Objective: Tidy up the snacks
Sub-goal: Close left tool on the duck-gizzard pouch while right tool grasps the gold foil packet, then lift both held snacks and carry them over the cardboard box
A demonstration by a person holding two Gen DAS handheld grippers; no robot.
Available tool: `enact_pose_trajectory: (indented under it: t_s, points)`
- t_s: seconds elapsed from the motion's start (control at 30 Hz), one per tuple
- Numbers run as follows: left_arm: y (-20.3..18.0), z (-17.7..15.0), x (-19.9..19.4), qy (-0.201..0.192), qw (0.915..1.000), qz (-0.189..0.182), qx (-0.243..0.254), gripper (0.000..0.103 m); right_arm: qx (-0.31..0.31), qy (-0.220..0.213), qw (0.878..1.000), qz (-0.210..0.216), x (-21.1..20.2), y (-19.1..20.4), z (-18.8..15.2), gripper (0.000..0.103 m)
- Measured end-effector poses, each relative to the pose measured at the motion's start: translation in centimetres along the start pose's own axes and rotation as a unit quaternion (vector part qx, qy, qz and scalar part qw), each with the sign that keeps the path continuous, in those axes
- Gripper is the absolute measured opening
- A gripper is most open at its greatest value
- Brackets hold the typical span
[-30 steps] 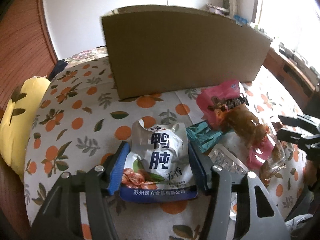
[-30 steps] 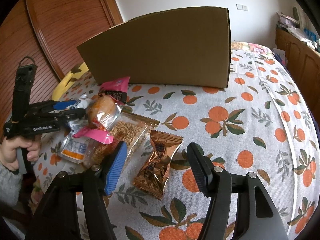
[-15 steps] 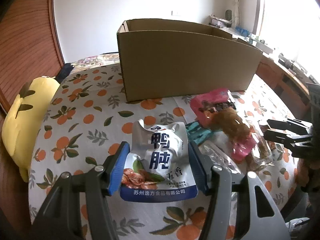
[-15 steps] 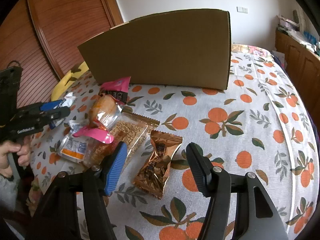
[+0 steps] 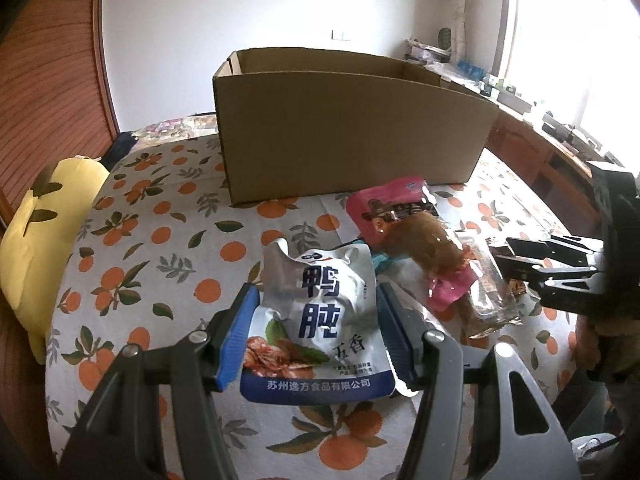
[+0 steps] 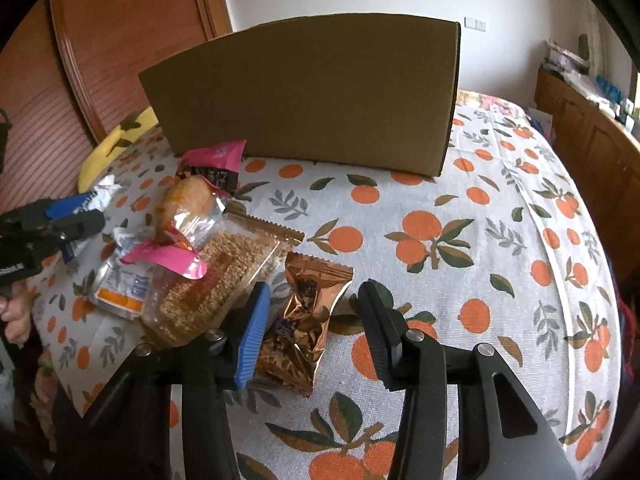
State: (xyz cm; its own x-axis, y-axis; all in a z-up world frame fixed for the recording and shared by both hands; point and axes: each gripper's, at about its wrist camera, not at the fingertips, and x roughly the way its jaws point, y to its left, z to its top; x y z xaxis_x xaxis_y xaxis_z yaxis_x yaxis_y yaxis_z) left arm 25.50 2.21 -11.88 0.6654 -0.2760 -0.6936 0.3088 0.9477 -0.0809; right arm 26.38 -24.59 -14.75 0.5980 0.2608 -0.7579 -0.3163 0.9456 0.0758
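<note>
Your left gripper (image 5: 318, 338) has its jaws clamped on the white-and-blue snack pouch (image 5: 320, 320), one jaw against each side edge, the pouch raised above the orange-print cloth (image 5: 160, 240). The cardboard box (image 5: 352, 132) stands open-topped well beyond it. Your right gripper (image 6: 310, 330) has its jaws spread wide, with the bronze foil packet (image 6: 306, 316) lying on the cloth between them, close against the blue-padded jaw and apart from the other. The sesame bar pack (image 6: 216, 280) lies just beside it
</note>
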Motion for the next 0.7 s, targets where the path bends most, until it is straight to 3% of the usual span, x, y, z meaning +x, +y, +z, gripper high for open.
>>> enact_pose_trajectory:
  t_s: [0.27, 0.33, 0.47, 0.7]
  points:
    - [-0.4, 0.1, -0.7, -0.010, 0.9999, -0.003, 0.002, 0.059, -0.029, 0.005, 0.999, -0.041, 0.4, 1.2, -0.1, 0.041]
    - [-0.5, 0.1, -0.8, -0.012, 0.9999, -0.004, 0.002, 0.059, -0.032, 0.003, 0.999, -0.043, 0.4, 1.2, -0.1, 0.027]
    - [-0.6, 0.2, -0.9, -0.012, 0.9999, -0.005, 0.003, 0.059, -0.032, 0.001, 0.999, -0.043, 0.3, 1.3, -0.1, 0.018]
    - [-1.3, 0.3, -1.0, -0.013, 0.9998, -0.010, 0.006, 0.059, -0.015, -0.010, 0.999, -0.030, -1.0, 0.6, -0.5, 0.018]
